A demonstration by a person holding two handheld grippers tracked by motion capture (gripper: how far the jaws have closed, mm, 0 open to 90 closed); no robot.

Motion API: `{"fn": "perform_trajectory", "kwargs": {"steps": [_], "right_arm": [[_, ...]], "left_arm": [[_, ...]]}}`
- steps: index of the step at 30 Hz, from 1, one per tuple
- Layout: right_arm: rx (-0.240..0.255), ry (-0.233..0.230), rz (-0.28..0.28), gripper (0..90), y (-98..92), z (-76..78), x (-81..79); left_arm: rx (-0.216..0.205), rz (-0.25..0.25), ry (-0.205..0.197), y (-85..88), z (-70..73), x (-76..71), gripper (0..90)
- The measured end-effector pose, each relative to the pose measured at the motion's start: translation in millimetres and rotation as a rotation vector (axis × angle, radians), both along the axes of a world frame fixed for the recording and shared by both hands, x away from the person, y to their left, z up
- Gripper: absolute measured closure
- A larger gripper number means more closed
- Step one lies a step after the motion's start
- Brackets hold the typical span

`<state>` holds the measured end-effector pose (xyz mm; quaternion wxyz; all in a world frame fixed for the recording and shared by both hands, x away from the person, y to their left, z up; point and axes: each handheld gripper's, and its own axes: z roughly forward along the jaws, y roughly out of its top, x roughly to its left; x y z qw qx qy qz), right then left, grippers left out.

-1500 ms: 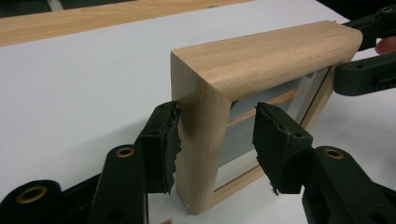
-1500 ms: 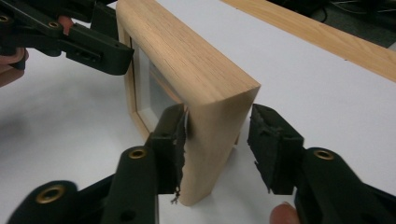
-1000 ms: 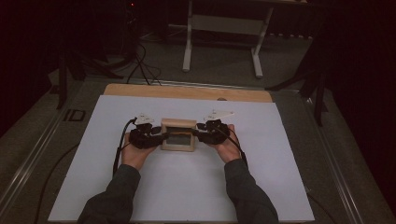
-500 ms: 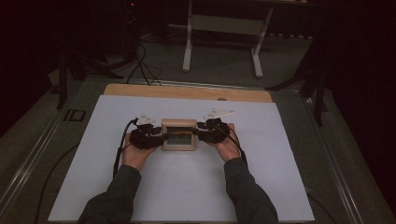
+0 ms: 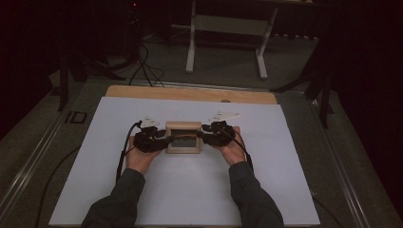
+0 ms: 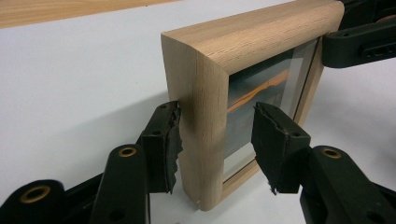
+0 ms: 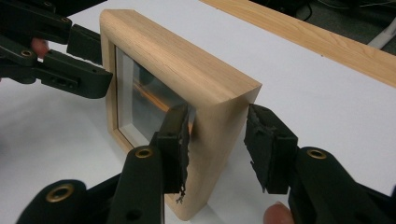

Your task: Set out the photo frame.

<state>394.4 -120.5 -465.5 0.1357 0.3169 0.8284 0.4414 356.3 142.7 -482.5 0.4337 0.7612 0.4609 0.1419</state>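
1. Wooden picture frame (image 5: 183, 137) stands upright on its lower edge on the white sheet (image 5: 266, 142), a little left of the centre of the high view, between the two grippers.
2. Its glass front faces the person; behind the glass a dark picture with an orange streak shows in the left gripper view (image 6: 254, 95) and the right gripper view (image 7: 144, 95).
3. Left gripper (image 5: 151, 140) lies to the left of the frame in the high view, held in the person's left hand (image 5: 140, 159), which rests on the sheet.
4. In the left gripper view its jaws straddle the frame's near vertical side: one pad touches the back of the wood at lower centre, while the other pad stands in front of the glass with a gap to it. The jaws are parted and do not clamp the frame.
5. Right gripper (image 5: 215, 134) lies to the right of the frame in the high view, in the person's right hand (image 5: 233, 149).
6. In the right gripper view its jaws straddle the frame's other vertical side: the front pad lies against the wood by the glass at lower centre, and the rear pad stands just clear of the back. These jaws are also parted, not clamped.
7. Each gripper's jaws show in the other's view, at the far end of the frame in the upper corner.
8. Bare wooden table edge (image 5: 190, 92) runs beyond the sheet across the middle of the high view.
9. Dark sleeves (image 5: 114, 204) enter from the bottom edge.
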Motion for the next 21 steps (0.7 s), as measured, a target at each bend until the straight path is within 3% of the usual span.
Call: {"fn": "perform_trajectory", "kwargs": {"steps": [8, 16, 18, 21], "right_arm": [[0.006, -0.006, -0.014, 59.8, -10.5, 1.4, -1.9], [0.018, 0.003, -0.013, 58.8, -12.1, -0.9, -1.7], [0.011, 0.013, -0.008, 52.2, -10.2, -4.5, -0.6], [0.007, 0.024, -0.002, 46.3, -8.2, -8.3, -0.8]], "left_arm": [[-0.022, -0.016, -0.001, -8.2, -1.4, 1.0, 51.8], [-0.009, -0.022, 0.008, -9.3, -2.5, 1.7, 51.7], [0.019, -0.036, 0.013, -11.7, -5.4, 1.5, 49.1], [0.018, -0.042, 0.016, -10.7, -5.9, 1.1, 46.8]]}}
